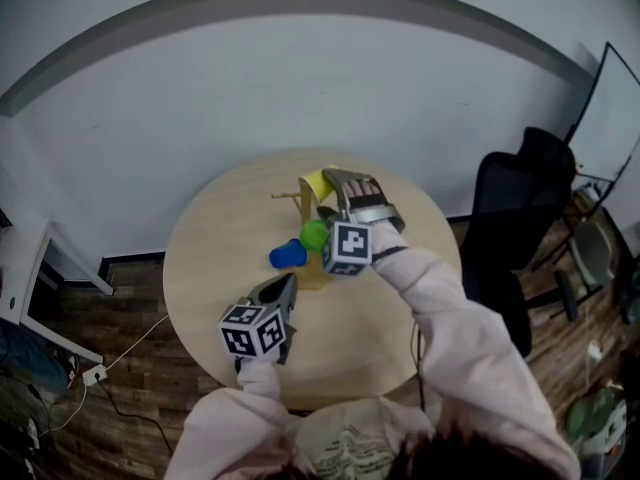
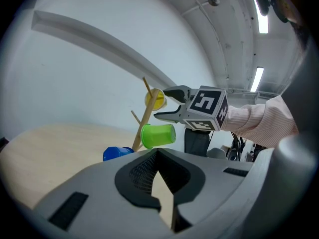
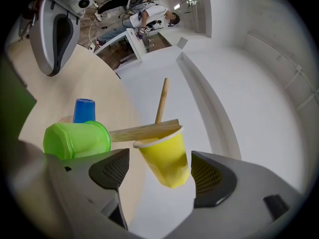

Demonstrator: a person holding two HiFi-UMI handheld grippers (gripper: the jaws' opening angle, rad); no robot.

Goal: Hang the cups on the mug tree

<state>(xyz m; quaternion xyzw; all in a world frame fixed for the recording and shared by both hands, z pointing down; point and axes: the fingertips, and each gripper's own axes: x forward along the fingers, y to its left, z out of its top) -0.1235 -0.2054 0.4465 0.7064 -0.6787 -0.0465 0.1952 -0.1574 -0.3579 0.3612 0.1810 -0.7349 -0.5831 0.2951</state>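
The right gripper (image 3: 163, 170) is open – its jaws stand on either side of the yellow cup (image 3: 164, 158) without touching it. That cup hangs on an upper peg of the mug tree (image 3: 160, 101). The green cup (image 3: 77, 139) hangs on a lower peg, and the blue cup (image 1: 288, 255) lies on the counter (image 1: 200, 258) just beside the tree's base. The left gripper (image 2: 158, 156) is closed and empty – it points at the tree from nearer the person.
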